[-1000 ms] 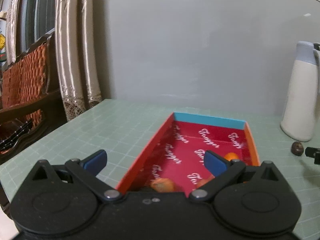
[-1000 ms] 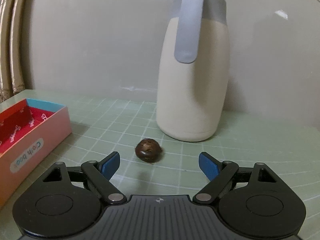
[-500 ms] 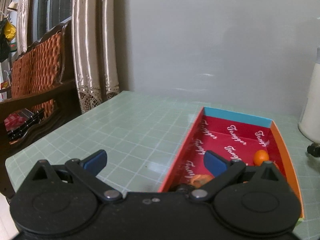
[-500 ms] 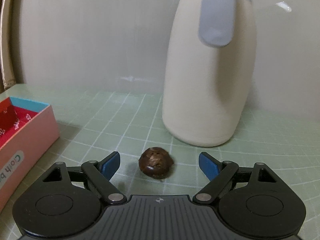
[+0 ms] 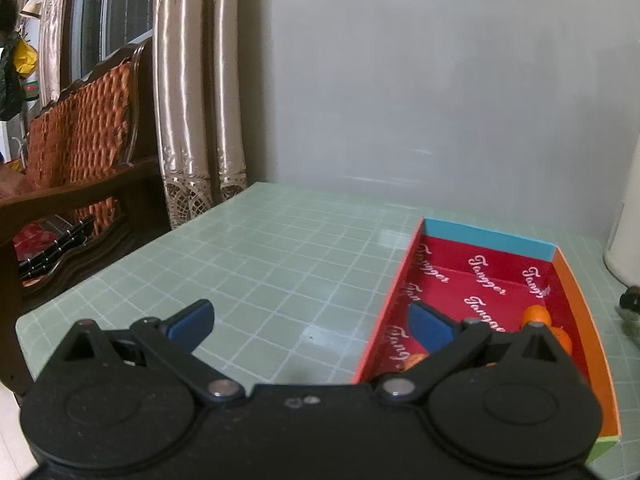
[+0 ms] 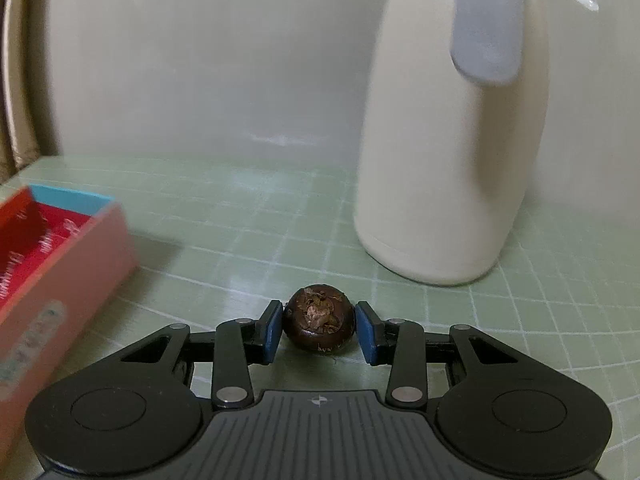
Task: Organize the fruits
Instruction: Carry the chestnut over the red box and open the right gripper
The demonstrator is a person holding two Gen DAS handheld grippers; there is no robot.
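A dark brown round fruit [image 6: 319, 327] sits on the green grid mat. My right gripper [image 6: 319, 332] has closed on it, with a blue pad touching each side. The open box [image 5: 564, 276], red inside with a blue far wall, lies on the mat and holds small orange fruits [image 5: 537, 315]; its pink outer side shows in the right wrist view [image 6: 60, 280]. My left gripper [image 5: 310, 326] is open and empty, low over the mat at the box's left wall, its right finger over the box. Part of the fruits is hidden behind it.
A tall cream jug [image 6: 452, 140] with a grey handle stands just behind and right of the brown fruit. A wooden chair [image 5: 76, 168] and curtains [image 5: 192, 100] are off the table's left edge. A grey wall runs behind the table.
My right gripper moved forward to the brown fruit and closed its fingers on it. My left gripper swung left, away from the box's middle, staying open.
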